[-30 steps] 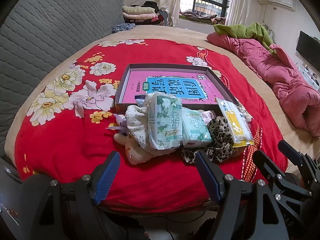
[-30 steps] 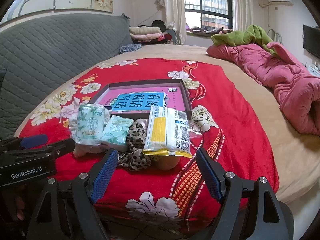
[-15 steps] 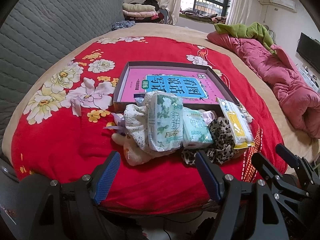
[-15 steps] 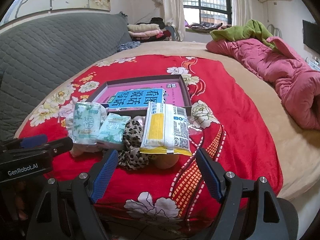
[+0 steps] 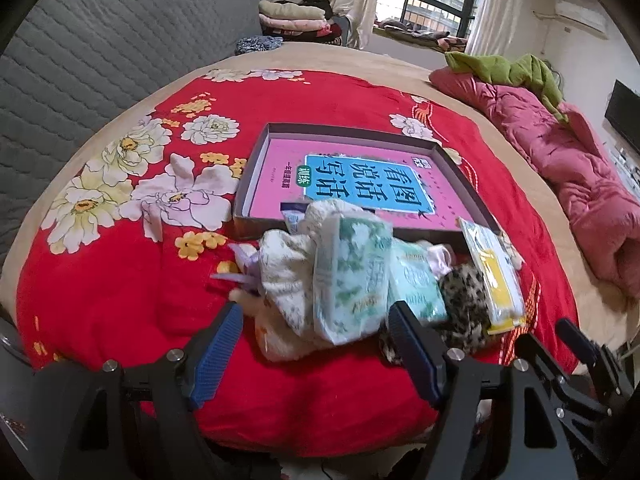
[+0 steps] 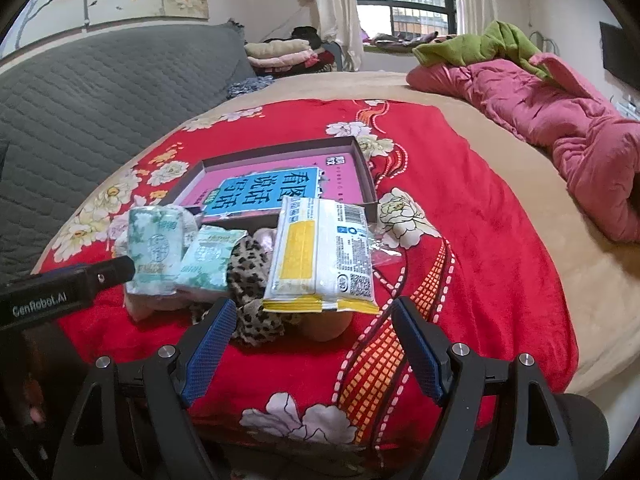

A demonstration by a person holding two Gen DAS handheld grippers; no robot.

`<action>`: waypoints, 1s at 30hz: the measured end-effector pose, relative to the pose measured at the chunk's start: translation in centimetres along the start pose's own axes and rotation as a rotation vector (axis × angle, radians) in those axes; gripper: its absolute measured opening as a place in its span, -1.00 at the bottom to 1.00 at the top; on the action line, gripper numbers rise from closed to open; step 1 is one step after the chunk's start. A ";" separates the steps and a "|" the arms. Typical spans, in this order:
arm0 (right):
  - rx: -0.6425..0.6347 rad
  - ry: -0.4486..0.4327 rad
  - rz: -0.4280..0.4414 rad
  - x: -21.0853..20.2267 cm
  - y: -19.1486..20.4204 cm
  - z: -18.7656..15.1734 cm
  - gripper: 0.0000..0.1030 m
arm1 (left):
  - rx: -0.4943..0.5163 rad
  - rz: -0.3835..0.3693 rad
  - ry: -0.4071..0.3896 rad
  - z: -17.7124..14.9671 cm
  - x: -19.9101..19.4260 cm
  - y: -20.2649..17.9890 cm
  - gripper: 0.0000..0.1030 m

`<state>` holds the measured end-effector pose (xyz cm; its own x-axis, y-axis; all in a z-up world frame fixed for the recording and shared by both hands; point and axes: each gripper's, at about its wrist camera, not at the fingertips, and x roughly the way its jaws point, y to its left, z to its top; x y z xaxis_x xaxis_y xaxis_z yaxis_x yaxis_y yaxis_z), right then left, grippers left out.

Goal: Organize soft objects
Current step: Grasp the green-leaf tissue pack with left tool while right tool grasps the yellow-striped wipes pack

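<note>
1. Red flowered blanket (image 5: 132, 280) covers the near end of a bed, with a grey quilted headboard (image 5: 80, 60) along its left side.
2. Nearest, the left gripper (image 5: 314, 350) hangs over the bed edge with its blue-padded fingers spread apart and nothing between them.
3. Beside it, the right gripper (image 6: 310, 342) is likewise spread wide and empty.
4. Just beyond both lies a heap of soft things: a green-and-white floral tissue pack (image 5: 350, 276), a smaller mint tissue pack (image 5: 416, 288), a leopard-print cloth (image 6: 250, 276), and a white-and-yellow plastic packet (image 6: 320, 256).
5. Behind the heap, touching it, sits a shallow brown cardboard box lid (image 5: 250, 184) holding a pink and blue booklet (image 5: 360, 180).
6. Farther right, a rumpled pink quilt (image 6: 560, 124) lies well apart.
</note>
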<state>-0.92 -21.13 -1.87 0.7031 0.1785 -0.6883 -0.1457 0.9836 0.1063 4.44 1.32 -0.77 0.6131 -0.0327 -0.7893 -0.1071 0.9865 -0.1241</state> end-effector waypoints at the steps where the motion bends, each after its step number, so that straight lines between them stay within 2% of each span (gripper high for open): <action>1: 0.004 0.003 0.001 0.2 -0.1 0.1 0.57 | 0.000 0.002 0.002 0.2 0.2 0.0 0.43; 13: 0.010 0.011 -0.023 3.0 -1.3 1.7 0.57 | 0.023 -0.033 0.032 1.4 2.7 -0.7 0.19; 18: 0.013 0.034 -0.008 4.9 -1.5 2.7 0.57 | 0.019 -0.048 0.047 1.8 3.8 -0.6 0.10; 26: 0.022 0.092 0.024 7.5 -0.9 3.5 0.57 | 0.078 -0.049 0.043 1.9 4.6 -1.7 -0.12; 30: 0.009 0.123 0.030 8.6 -0.4 3.7 0.57 | 0.075 -0.074 0.047 2.2 4.9 -1.8 -0.22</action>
<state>7.78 -19.92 -5.16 0.6078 0.2043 -0.7674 -0.1587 0.9781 0.1347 9.31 -0.30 -3.09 0.5792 -0.1117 -0.8075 -0.0031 0.9903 -0.1392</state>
